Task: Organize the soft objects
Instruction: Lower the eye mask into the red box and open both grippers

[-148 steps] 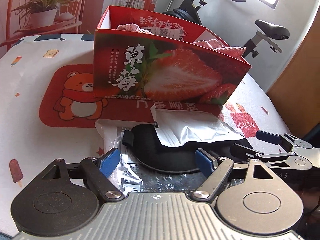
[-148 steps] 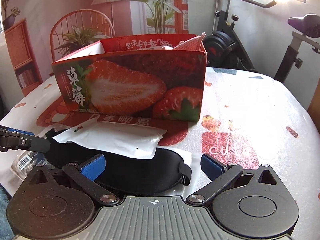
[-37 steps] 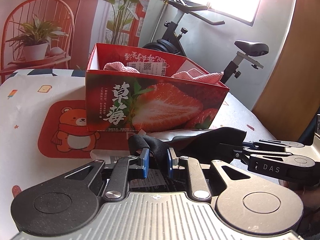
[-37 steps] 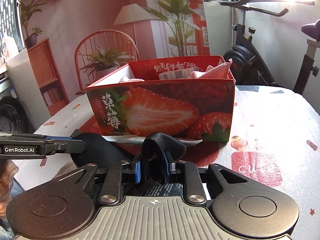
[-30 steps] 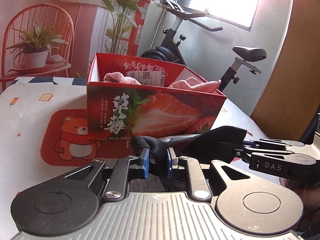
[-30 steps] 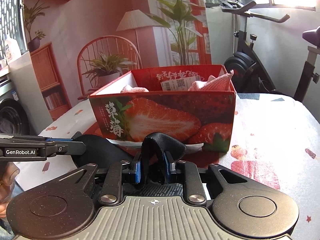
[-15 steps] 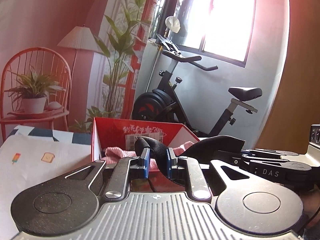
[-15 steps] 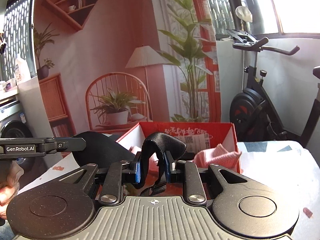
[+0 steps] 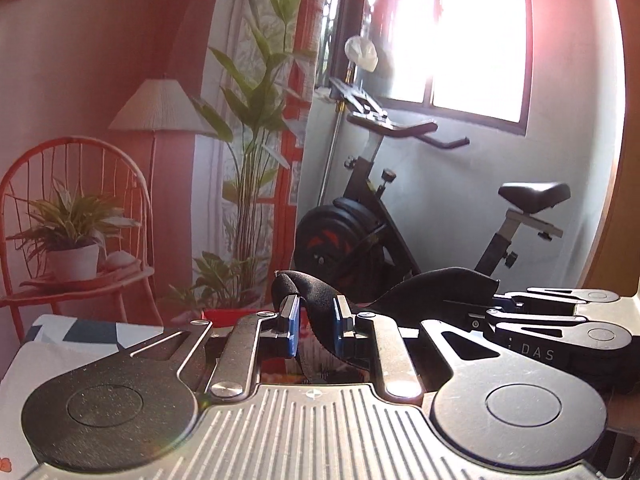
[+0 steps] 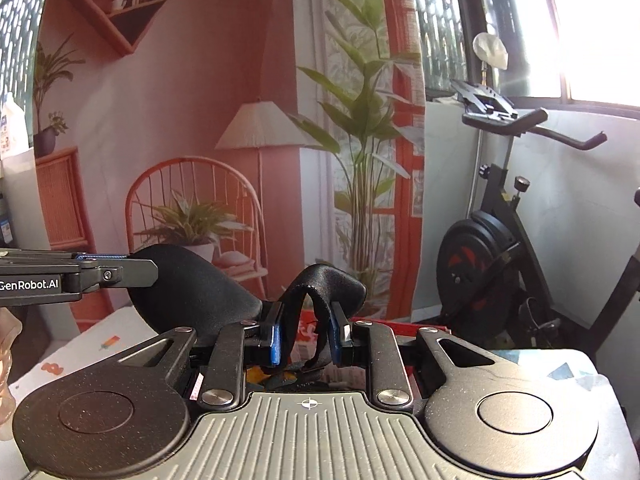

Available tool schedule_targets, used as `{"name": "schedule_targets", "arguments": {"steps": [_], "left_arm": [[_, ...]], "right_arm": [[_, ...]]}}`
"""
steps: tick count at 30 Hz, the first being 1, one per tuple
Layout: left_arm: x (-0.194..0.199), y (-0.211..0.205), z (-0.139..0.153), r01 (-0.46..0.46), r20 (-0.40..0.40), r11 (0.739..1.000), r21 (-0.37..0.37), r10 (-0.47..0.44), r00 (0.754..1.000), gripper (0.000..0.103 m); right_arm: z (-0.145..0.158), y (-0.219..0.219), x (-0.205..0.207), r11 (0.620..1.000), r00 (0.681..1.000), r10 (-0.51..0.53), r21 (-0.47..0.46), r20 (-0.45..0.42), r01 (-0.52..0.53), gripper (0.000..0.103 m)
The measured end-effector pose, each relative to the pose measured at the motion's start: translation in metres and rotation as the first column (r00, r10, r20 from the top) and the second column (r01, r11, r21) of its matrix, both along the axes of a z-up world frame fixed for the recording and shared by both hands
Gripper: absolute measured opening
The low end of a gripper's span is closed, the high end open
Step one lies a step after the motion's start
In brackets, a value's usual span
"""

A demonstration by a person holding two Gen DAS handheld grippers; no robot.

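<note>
A black soft eye mask [image 9: 436, 286] hangs in the air, stretched between both grippers. My left gripper [image 9: 315, 330] is shut on its left end, where black fabric bulges up between the blue pads. My right gripper [image 10: 306, 338] is shut on the other end [image 10: 336, 280], with the strap looped between its fingers. In the right wrist view the mask's padded body [image 10: 192, 284] spreads left to the other gripper's fingers [image 10: 116, 274]. The red strawberry box [image 10: 400, 326] shows only as a rim strip just beyond and below the grippers; in the left wrist view its rim [image 9: 228, 314] peeks out likewise.
The patterned tablecloth [image 10: 96, 344] lies below. An exercise bike [image 9: 384, 216] stands behind the table. A red chair with a potted plant [image 9: 72, 240], a floor lamp [image 10: 262, 126] and a tall plant [image 10: 364, 152] stand at the back wall. A hand [image 10: 6, 354] shows at the left edge.
Both grippers have risen and moved forward with the mask held between them. The strawberry box has sunk from full view to a thin rim strip under the fingers.
</note>
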State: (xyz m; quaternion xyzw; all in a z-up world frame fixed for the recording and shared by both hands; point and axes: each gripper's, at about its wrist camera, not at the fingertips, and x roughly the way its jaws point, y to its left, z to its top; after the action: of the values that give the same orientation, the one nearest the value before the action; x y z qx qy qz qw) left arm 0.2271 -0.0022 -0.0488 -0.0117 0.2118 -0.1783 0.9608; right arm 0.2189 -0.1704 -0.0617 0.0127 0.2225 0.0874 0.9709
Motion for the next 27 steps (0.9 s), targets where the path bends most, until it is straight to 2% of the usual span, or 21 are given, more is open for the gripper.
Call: {"name": "schedule_targets", "arguments": {"steps": [3, 6, 9, 16, 22, 26, 27], "left_arm": [[0.014, -0.001, -0.028, 0.018, -0.132, 0.999, 0.029, -0.014, 0.991, 0.018], [0.025, -0.006, -0.054, 0.048, -0.276, 0.997, 0.062, -0.029, 0.961, 0.018], [0.029, -0.009, -0.07, 0.066, -0.341, 0.993, 0.094, -0.03, 0.94, 0.018], [0.036, -0.001, -0.08, 0.05, -0.385, 0.993, 0.105, -0.006, 0.923, 0.018], [0.032, -0.003, -0.074, 0.041, -0.376, 0.992, 0.118, 0.007, 0.926, 0.022], [0.026, -0.004, -0.066, 0.04, -0.357, 0.99, 0.136, 0.012, 0.934, 0.024], [0.025, -0.004, -0.065, 0.04, -0.353, 0.989, 0.139, 0.012, 0.935, 0.028]], "right_arm": [[-0.027, -0.003, 0.012, 1.0, 0.995, -0.019, 0.007, -0.099, 0.02, 0.02], [-0.056, -0.004, 0.021, 0.996, 0.969, -0.066, 0.044, -0.238, 0.079, 0.02], [-0.077, -0.003, 0.028, 0.992, 0.938, -0.084, 0.06, -0.336, 0.111, 0.02], [-0.093, -0.002, 0.03, 0.988, 0.917, -0.12, 0.044, -0.382, 0.147, 0.022], [-0.086, -0.005, 0.024, 0.988, 0.924, -0.138, 0.011, -0.356, 0.152, 0.037], [-0.075, -0.001, 0.015, 0.985, 0.932, -0.171, -0.043, -0.32, 0.167, 0.061], [-0.072, -0.001, 0.012, 0.985, 0.935, -0.172, -0.045, -0.309, 0.166, 0.065]]}}
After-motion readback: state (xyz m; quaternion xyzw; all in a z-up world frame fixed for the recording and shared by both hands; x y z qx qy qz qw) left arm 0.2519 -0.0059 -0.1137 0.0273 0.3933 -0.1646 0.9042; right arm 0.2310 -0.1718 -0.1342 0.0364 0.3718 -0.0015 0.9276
